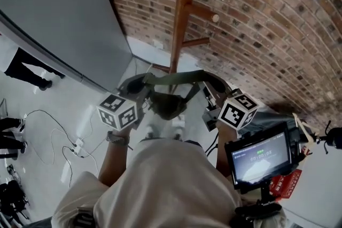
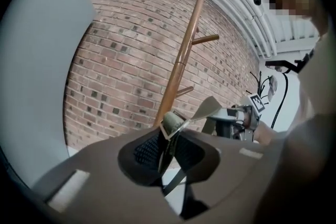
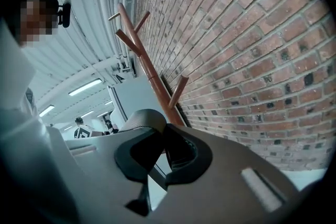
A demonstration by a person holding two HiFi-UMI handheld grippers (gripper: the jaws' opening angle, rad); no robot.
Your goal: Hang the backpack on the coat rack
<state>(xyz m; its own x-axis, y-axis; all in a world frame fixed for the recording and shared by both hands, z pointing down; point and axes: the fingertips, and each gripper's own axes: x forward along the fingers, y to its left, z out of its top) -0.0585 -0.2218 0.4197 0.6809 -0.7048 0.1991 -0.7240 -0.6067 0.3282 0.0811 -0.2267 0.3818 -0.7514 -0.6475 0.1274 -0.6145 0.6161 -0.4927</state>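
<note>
I face a red brick wall (image 1: 267, 8) that runs off to my right. On my left stands a plain grey panel (image 1: 59, 13). The floor (image 1: 80, 99) below is white and glossy, with cables (image 1: 75, 148) trailing at near left. Overhead, strip lights (image 3: 85, 86) glow on a white ceiling (image 3: 89, 8).

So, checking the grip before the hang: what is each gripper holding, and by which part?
Both hold the backpack by its straps: the left gripper is shut on a thin webbing strap, the right gripper on a thicker padded strap.
</note>
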